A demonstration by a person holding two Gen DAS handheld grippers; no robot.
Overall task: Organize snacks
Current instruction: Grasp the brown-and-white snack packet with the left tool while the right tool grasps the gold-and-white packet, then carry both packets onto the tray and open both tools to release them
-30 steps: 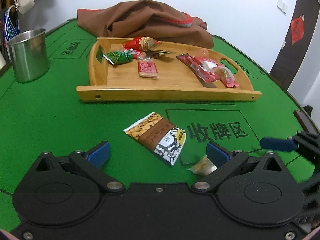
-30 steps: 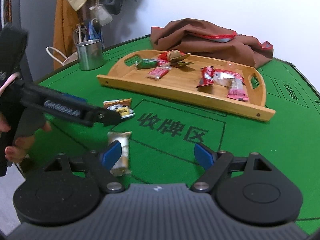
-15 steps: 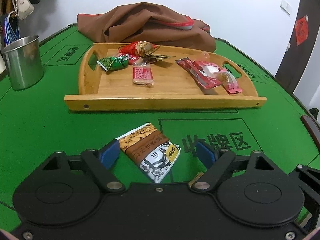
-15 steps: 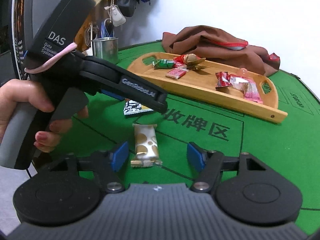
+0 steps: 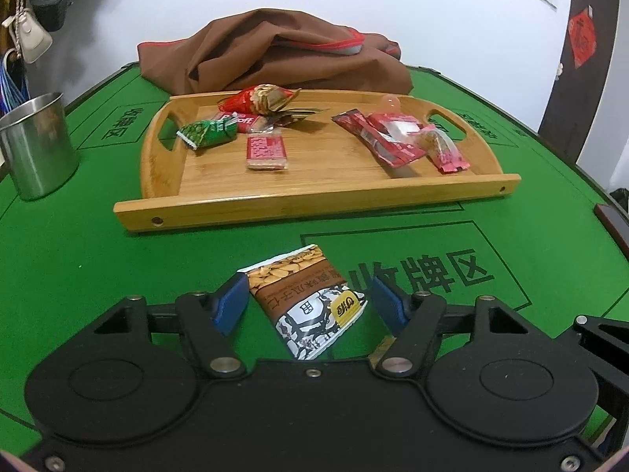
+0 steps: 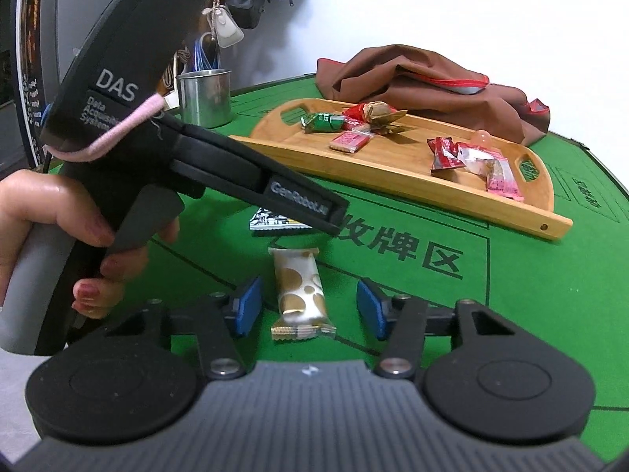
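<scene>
A brown-and-white nut packet lies on the green felt between the fingers of my open left gripper; the left pad is at its edge. Its corner shows in the right wrist view under the left gripper's body. A white-and-gold wafer bar lies between the fingers of my open right gripper, touching neither pad. A bamboo tray beyond holds several snacks: a green packet, a red cracker pack, and red wrappers.
A steel cup stands at the left of the table. A brown cloth lies heaped behind the tray. A person's hand holds the left gripper's handle. The table's dark rim is at the right.
Both grippers have moved forward and down. The nut packet now sits between the left fingers, and the wafer bar between the right fingers. Both jaws have narrowed a little.
</scene>
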